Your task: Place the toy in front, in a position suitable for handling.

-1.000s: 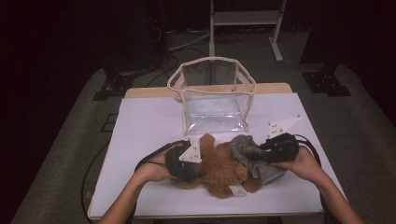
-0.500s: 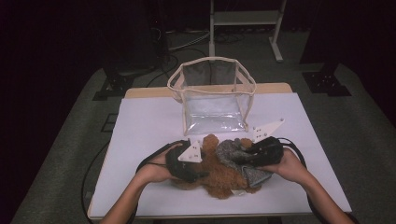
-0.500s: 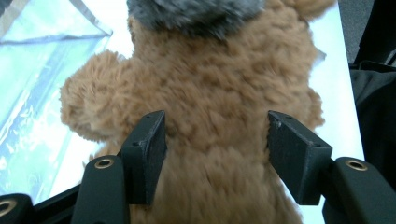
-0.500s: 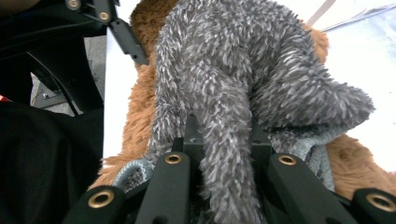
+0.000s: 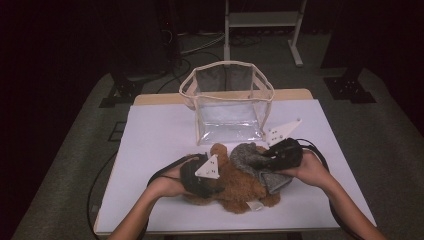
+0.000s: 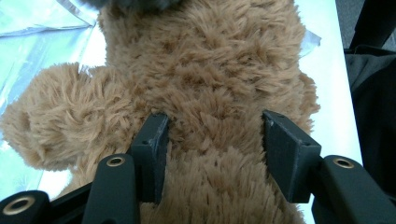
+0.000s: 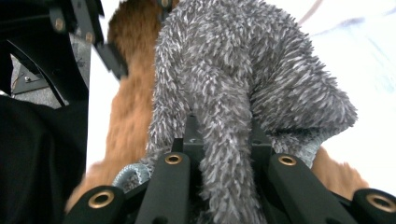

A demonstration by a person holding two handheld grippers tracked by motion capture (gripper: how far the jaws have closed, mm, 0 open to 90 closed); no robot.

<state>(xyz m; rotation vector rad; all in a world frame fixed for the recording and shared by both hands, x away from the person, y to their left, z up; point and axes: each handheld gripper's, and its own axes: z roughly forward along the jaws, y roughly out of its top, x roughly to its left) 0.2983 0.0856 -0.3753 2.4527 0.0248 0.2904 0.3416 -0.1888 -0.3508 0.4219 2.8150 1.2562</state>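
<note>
At lower centre of the high view, my left gripper (image 5: 207,181) sits on the brown plush (image 5: 235,187), which lies on the white table (image 5: 150,140) just in front of the clear bag (image 5: 227,102). Its jaws have just been closing and press into the plush's fur (image 6: 210,93) from both sides. Right of it, my right gripper (image 5: 272,157) is pinched tight on a fold of the grey cloth (image 7: 233,84), which is draped over the plush.
</note>
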